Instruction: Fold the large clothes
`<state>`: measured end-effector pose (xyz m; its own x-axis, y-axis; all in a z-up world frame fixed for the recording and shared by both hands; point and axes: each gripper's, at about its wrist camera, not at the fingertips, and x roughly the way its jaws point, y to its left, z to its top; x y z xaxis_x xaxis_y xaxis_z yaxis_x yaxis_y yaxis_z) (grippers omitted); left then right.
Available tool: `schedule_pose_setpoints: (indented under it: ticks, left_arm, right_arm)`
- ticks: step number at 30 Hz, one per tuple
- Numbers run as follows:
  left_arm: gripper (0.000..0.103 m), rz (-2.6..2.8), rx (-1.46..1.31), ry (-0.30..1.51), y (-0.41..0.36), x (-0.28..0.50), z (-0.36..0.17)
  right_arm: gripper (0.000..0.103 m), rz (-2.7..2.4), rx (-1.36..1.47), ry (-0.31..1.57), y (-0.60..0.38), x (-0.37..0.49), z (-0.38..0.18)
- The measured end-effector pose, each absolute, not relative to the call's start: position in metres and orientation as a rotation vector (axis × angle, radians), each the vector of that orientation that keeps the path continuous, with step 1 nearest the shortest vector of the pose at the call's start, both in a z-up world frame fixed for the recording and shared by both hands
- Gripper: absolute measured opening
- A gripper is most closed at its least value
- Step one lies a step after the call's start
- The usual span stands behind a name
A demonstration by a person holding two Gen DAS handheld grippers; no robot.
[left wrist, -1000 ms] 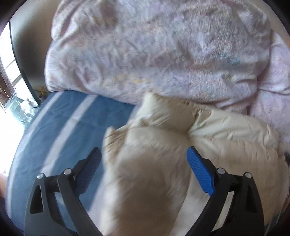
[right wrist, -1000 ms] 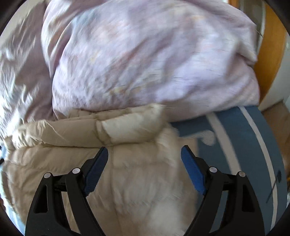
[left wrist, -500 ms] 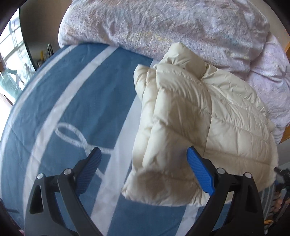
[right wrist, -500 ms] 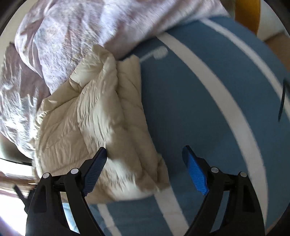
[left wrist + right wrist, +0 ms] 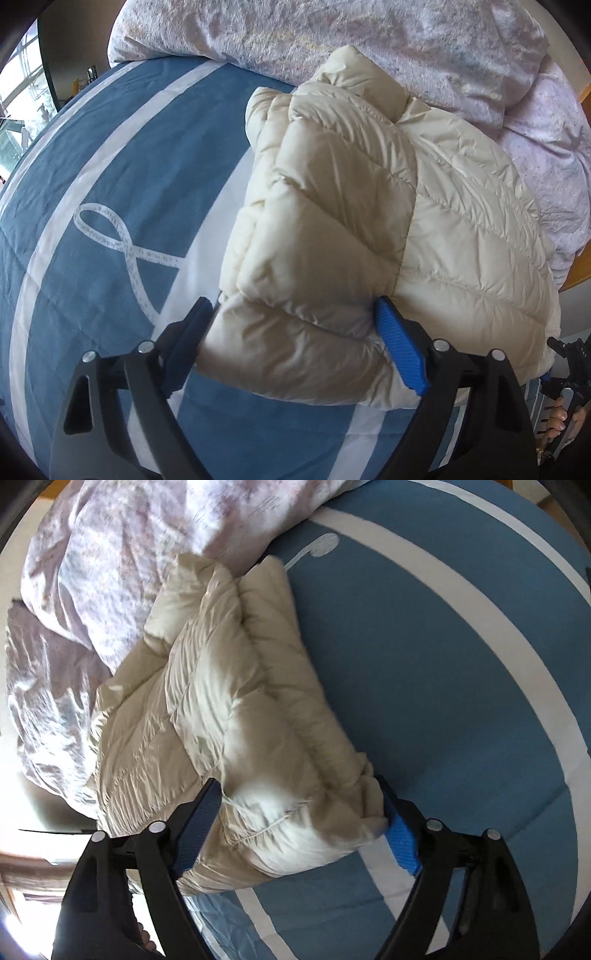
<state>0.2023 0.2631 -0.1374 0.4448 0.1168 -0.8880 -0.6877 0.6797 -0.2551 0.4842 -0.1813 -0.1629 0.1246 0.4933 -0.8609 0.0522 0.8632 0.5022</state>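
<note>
A cream quilted puffer jacket (image 5: 354, 229) lies folded into a thick bundle on a blue bedcover with white stripes (image 5: 110, 192). My left gripper (image 5: 295, 343) is open wide, its blue pads on either side of the bundle's near end, touching it. In the right wrist view the jacket (image 5: 236, 709) runs diagonally from the pillow side toward me. My right gripper (image 5: 295, 823) is also open, its pads straddling the bundle's near corner.
A crumpled lilac duvet (image 5: 332, 40) is heaped at the far side, against the jacket's far end; it also shows in the right wrist view (image 5: 110, 554). A wooden bed edge (image 5: 581, 258) is at the right. A window (image 5: 14, 92) lies far left.
Both grippers have pulled back from the duvet and dropped onto the near end of the folded jacket, which now sits between each pair of open pads.
</note>
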Motion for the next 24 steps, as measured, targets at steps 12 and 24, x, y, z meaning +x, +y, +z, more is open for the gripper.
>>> schedule_pose_setpoints:
  ticks: [12,24]
  left_arm:
    - [0.037,0.526,-0.704,0.978,0.266,0.199,-0.129]
    - [0.017,0.532,-0.731,0.909,0.256,0.156,-0.104]
  right_arm:
    - [0.029,0.321,0.48,1.417,-0.164,0.481,-0.15]
    - [0.017,0.429,0.53,1.39,-0.158,0.451,-0.124]
